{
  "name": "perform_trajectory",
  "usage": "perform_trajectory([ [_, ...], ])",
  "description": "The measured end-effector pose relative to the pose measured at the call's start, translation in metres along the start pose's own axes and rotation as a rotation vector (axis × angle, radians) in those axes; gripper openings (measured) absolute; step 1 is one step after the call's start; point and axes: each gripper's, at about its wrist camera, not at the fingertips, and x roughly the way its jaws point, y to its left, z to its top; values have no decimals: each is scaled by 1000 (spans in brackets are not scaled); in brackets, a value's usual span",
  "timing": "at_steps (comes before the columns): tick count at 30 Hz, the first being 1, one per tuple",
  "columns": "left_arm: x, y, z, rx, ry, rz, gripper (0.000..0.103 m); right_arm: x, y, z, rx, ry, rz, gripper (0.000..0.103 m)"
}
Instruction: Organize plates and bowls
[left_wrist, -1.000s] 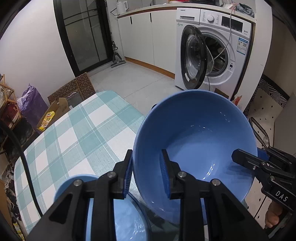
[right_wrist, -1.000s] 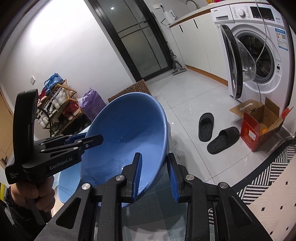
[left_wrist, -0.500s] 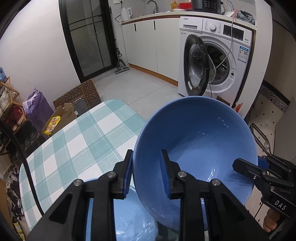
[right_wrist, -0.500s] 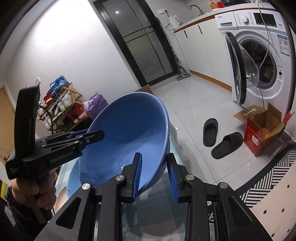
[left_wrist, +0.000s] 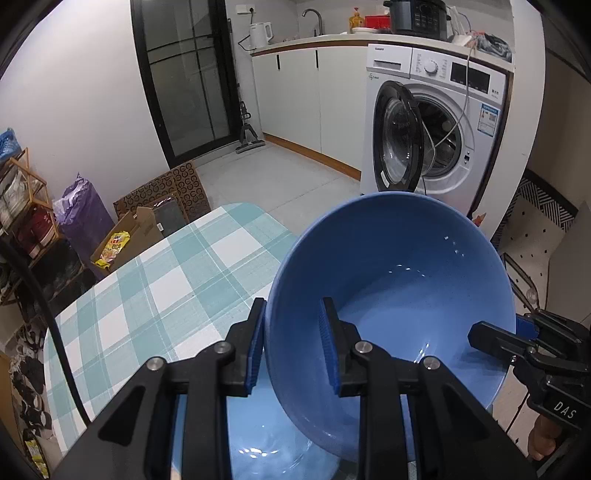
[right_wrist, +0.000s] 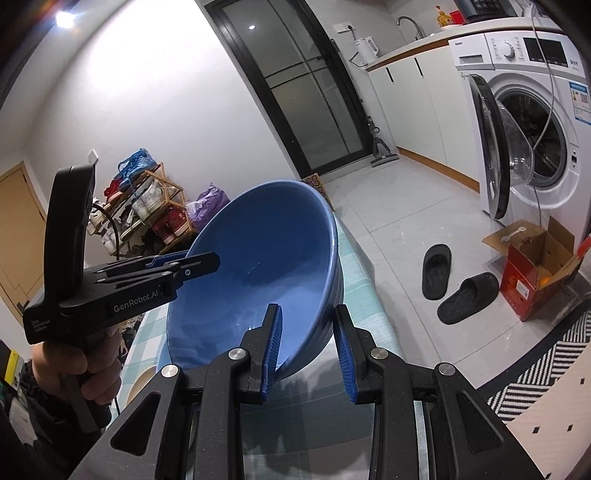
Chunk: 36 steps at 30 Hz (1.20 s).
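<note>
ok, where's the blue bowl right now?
The blue bowl is tilted in the air, its rim pinched on opposite sides by the left tool and right tool, above a second blue dish on the checked table.

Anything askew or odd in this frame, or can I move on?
The blue bowl is tilted steeply, lifted above a second blue bowl, pinched at opposite rim points by the left hand-held gripper and right hand-held gripper. No spill or damage shows.

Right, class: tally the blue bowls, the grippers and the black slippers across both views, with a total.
Blue bowls: 2 (held bowl, lower bowl)
Grippers: 2 (left gripper, right gripper)
Black slippers: 2
Total: 6
</note>
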Motion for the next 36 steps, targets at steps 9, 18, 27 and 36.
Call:
perform_trajectory([
  [9,-13,20,-10,-41,-20,-9,26,6,21,0,-25,13,3,29],
  [18,-30,44,-23,-88,-44,-8,26,2,52,6,-72,6,6,29],
  [27,-46,71,-41,-143,-62,24,26,12,85,6,-125,26,27,29],
  [36,-54,93,-70,-201,-68,59,26,32,114,-8,-173,72,51,29],
])
